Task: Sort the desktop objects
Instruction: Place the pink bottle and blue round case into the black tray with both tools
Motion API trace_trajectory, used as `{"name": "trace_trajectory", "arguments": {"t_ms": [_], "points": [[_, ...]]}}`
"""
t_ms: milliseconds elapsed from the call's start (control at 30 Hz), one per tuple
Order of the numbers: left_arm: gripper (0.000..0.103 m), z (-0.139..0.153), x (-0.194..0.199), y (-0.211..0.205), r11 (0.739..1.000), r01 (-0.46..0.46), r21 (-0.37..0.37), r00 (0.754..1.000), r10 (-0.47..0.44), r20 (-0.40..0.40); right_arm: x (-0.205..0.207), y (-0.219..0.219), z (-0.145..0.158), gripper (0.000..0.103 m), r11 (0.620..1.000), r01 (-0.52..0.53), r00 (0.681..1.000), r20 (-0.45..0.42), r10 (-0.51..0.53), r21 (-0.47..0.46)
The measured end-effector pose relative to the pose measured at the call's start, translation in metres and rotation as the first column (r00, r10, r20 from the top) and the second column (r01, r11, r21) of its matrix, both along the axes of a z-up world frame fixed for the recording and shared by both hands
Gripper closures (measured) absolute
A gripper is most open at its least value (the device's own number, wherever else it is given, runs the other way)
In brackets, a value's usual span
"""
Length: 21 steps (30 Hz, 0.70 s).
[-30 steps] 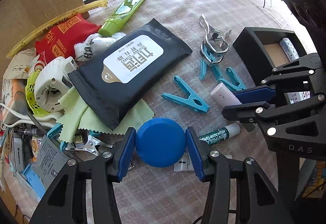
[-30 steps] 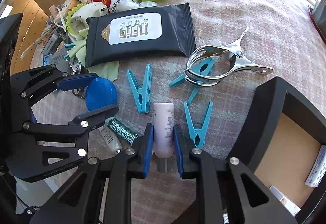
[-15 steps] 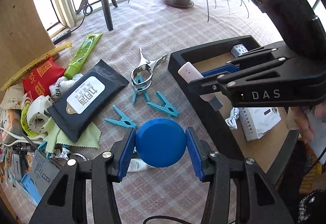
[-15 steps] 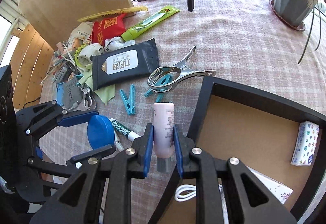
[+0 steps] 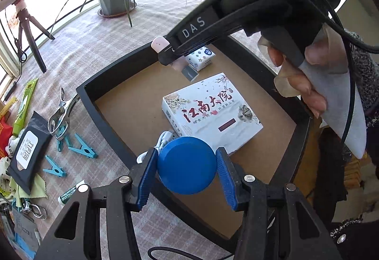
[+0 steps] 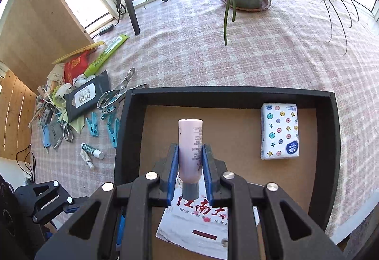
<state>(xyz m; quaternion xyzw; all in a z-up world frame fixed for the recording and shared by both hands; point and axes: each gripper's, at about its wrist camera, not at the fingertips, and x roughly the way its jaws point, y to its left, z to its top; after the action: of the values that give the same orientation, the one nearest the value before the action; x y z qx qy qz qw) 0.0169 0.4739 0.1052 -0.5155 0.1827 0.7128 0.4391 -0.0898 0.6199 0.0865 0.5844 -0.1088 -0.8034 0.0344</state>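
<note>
Blue plastic fills the left gripper (image 5: 187,173): its jaws clamp a round blue lid (image 5: 186,165) above the near left wall of the black tray (image 5: 106,77). The right gripper (image 6: 190,172) pinches a pale pink tube (image 6: 190,141) over the tray's middle. Released here, the lid may strike the wall or land on the white cable (image 5: 163,139) and roll; the tube may drop on the printed box (image 5: 213,110) and bounce.
</note>
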Motion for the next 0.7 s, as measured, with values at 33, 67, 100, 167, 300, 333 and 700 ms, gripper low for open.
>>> {"name": "trace_trajectory", "arguments": {"t_ms": [33, 67, 100, 167, 300, 333, 700], "points": [[0.055, 0.001, 0.004, 0.004, 1.000, 0.012, 0.001, 1.000, -0.012, 0.000, 0.001, 0.005, 0.001, 0.083, 1.000, 0.009, 1.000, 0.000, -0.009, 0.002], [0.055, 0.001, 0.008, 0.008, 1.000, 0.022, 0.003, 1.000, -0.022, 0.000, 0.003, 0.008, 0.001, 0.083, 1.000, 0.017, 1.000, 0.000, -0.017, 0.006], [0.055, 0.002, 0.010, 0.011, 0.999, 0.032, 0.006, 0.999, -0.032, 0.000, 0.004, 0.011, 0.001, 0.083, 1.000, 0.022, 1.000, 0.001, -0.022, 0.010], [0.055, 0.002, 0.014, 0.016, 0.999, 0.048, 0.007, 0.999, -0.048, 0.000, 0.005, 0.015, 0.002, 0.083, 0.999, 0.028, 1.000, 0.003, -0.028, 0.017], [0.035, 0.002, 0.015, 0.018, 0.999, 0.043, -0.015, 0.999, -0.043, -0.007, 0.006, 0.013, 0.000, 0.073, 1.000, 0.009, 1.000, 0.020, -0.009, 0.022], [0.034, 0.002, 0.012, 0.015, 0.999, 0.034, -0.012, 0.999, -0.034, -0.011, 0.006, 0.011, 0.001, 0.069, 1.000, 0.005, 1.000, 0.015, -0.005, 0.025], [0.038, -0.007, -0.040, -0.050, 0.991, -0.123, -0.049, 0.992, 0.121, -0.036, 0.000, -0.029, 0.008, 0.068, 0.996, -0.091, 0.996, 0.003, 0.091, 0.009]]}}
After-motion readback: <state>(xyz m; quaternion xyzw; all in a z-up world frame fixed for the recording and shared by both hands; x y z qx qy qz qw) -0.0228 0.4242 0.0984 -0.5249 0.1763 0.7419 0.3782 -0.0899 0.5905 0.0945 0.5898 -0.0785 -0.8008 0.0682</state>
